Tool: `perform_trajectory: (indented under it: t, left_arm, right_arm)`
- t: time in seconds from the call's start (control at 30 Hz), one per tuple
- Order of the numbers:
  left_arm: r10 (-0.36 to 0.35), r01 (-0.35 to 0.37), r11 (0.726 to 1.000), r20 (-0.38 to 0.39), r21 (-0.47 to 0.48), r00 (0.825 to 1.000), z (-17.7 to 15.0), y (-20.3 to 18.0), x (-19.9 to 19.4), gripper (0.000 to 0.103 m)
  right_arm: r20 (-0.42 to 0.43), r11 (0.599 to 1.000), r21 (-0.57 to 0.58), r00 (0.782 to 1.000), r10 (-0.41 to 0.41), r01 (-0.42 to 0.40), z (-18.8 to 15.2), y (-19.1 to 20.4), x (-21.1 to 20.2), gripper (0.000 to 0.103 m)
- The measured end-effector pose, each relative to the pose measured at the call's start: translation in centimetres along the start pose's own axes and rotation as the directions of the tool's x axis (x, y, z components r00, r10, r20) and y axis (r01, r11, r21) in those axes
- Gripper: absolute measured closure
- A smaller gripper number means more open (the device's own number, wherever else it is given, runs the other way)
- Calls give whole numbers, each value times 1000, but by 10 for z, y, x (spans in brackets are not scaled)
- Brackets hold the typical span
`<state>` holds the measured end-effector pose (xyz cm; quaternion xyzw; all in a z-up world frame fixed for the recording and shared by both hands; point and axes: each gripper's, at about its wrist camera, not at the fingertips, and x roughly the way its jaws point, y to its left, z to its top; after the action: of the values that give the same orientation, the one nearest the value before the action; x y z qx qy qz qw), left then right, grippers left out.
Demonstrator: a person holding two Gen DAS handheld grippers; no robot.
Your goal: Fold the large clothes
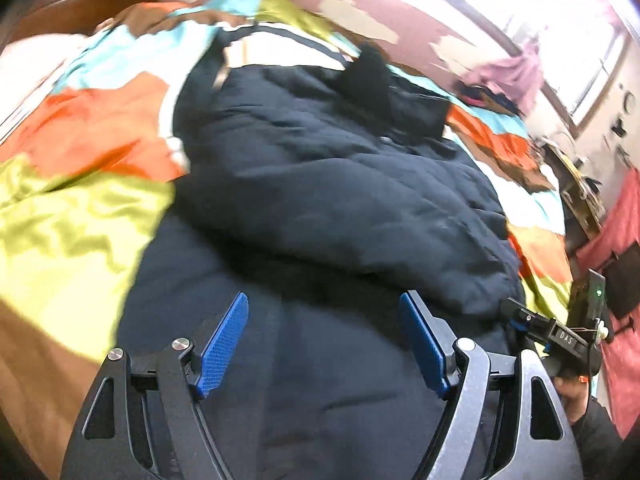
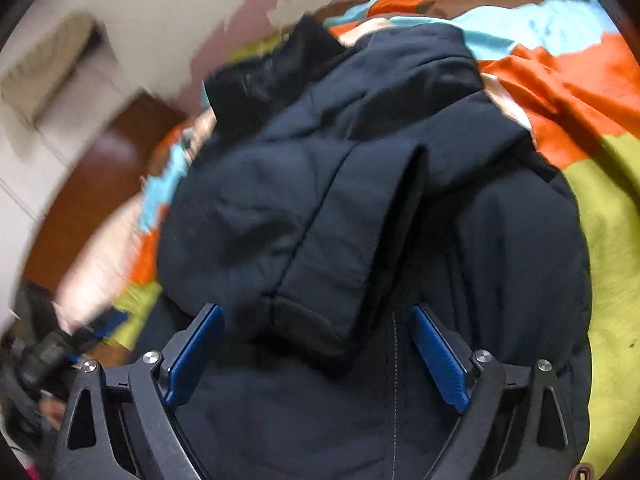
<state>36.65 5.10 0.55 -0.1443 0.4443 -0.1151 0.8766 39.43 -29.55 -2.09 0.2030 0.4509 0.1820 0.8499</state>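
Note:
A large dark navy padded jacket (image 1: 328, 184) lies on a bed with a multicoloured cover (image 1: 80, 216). A sleeve is folded across its body, and black fur trim (image 1: 370, 76) shows at the far end. My left gripper (image 1: 324, 304) is open and empty just above the jacket's near part. In the right wrist view the jacket (image 2: 360, 168) fills the middle, with the folded sleeve's cuff (image 2: 316, 320) between the blue pads. My right gripper (image 2: 316, 312) is open, its jaws standing either side of the cuff without gripping it. The right gripper also shows in the left wrist view (image 1: 560, 328).
The bed cover (image 2: 580, 80) has orange, yellow-green, turquoise and brown patches. A wall with peeling paint (image 1: 360, 16) runs behind the bed. A bright window (image 1: 560, 20) and cluttered furniture (image 1: 576, 176) are on the right. A brown headboard (image 2: 96, 184) shows on the left.

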Motion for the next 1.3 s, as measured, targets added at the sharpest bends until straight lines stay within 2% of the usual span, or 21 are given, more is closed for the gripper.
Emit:
perform_trajectory:
  t: [0.07,0.13,0.2,0.23,0.27,0.3,0.33,0.47,0.57,0.63,0.77,0.83,0.9,0.93,0.97,1.0,1.03,1.07,1.13,1.2,1.3]
  left_arm:
    - [25,-25,1000,0,-4,1000,-6,12,-12,31]
    - [66,-66,998,-5,7,998,-12,22,-22,31]
    - [113,-112,993,-6,24,994,-19,30,-29,31]
    - [135,-135,990,-3,39,991,-22,33,-33,31]
    - [145,-145,988,0,50,989,-26,35,-34,31]
    - [157,-156,986,3,62,988,-30,36,-36,31]
    - [167,-167,984,5,66,986,-32,37,-35,31]
    - [169,-170,984,20,52,985,-27,35,-29,31]
    - [157,-159,987,39,37,987,-12,30,-26,31]
    - [154,-156,987,61,31,986,1,25,-22,31]
    - [151,-154,988,76,32,986,18,21,-9,31]
    - [141,-145,989,76,40,987,24,20,2,31]
    - [124,-128,990,67,56,990,28,19,14,31]
    - [126,-130,989,62,67,990,30,18,20,31]
    - [141,-145,987,56,75,988,33,17,25,31]
    - [192,-195,976,40,92,980,37,12,34,31]
    - [228,-230,967,28,110,973,41,7,40,31]
    - [239,-240,963,22,126,971,44,3,46,31]
    - [226,-226,960,21,165,974,53,-8,58,31]
    - [201,-206,962,46,178,979,65,-20,68,31]
    - [180,-195,966,102,170,978,79,-32,83,30]
  right_arm:
    - [0,998,59,999,36,-36,-1,-2,-4,54]
    - [-11,990,130,999,49,-47,-1,-4,-5,57]
    - [-46,998,66,999,-20,23,-1,7,-7,62]
    - [-45,996,-26,995,-84,83,0,23,-11,70]
    - [-35,988,-94,992,-123,119,4,39,-12,87]
    - [-19,976,-154,987,-160,155,5,51,-17,96]
    - [11,962,-202,982,-188,186,7,62,-25,96]
    - [144,929,-282,968,-207,240,30,82,-54,96]
    - [206,914,-273,947,-248,299,52,81,-66,96]
    - [249,897,-254,921,-301,361,68,71,-64,96]
    - [206,891,-223,913,-353,395,78,31,-31,96]
    - [173,866,-246,899,-403,436,73,18,-8,95]
    - [136,875,-231,905,-403,425,63,2,2,90]
    - [134,894,-212,918,-374,395,58,-5,0,88]
    - [138,907,-203,928,-347,369,56,-8,-3,86]
    - [150,923,-199,941,-304,330,53,-11,-10,85]
    - [166,933,-206,950,-265,296,50,-10,-18,72]
    - [188,934,-221,952,-240,280,47,-7,-27,53]
    - [253,921,-269,943,-214,281,44,6,-43,31]
    - [271,910,-310,943,-192,274,48,22,-45,30]
    - [236,912,-329,956,-171,245,65,39,-24,30]
